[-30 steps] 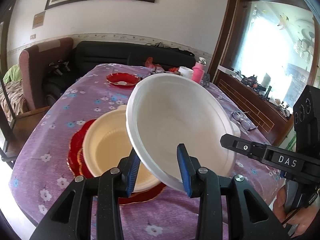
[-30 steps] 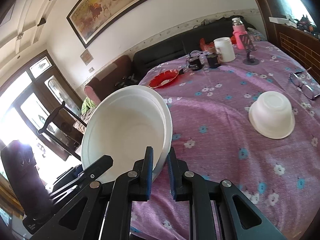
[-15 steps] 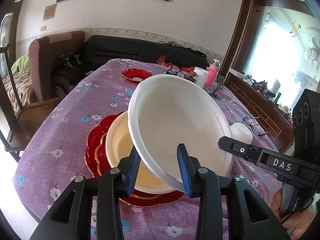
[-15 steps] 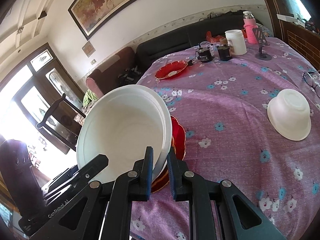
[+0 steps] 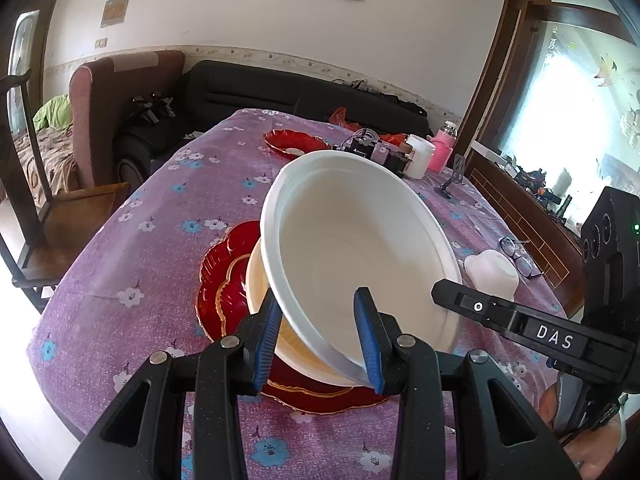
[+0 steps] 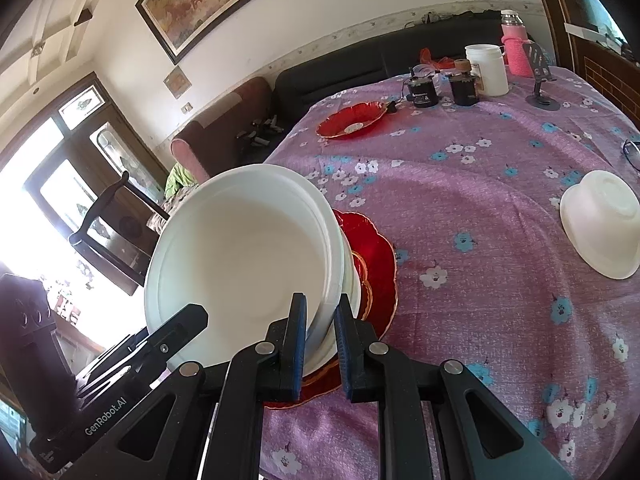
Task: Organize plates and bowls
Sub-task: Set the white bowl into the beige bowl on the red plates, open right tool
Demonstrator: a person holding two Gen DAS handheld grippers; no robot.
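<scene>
two red plates (image 6: 352, 122), three bowls; right gripper (image 6: 322, 344) jaws clamp the big white bowl (image 6: 244, 256), left gripper (image 5: 318, 336) jaws wide.

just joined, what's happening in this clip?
A person with two handheld grippers is tidying dishes on a purple table. The right gripper is clamped on the rim of a big white bowl, tilted above a cream bowl that sits on a red plate. The left gripper straddles the opposite rim, jaws apart. A small white bowl lies upside down, and another red plate waits farther back.
</scene>
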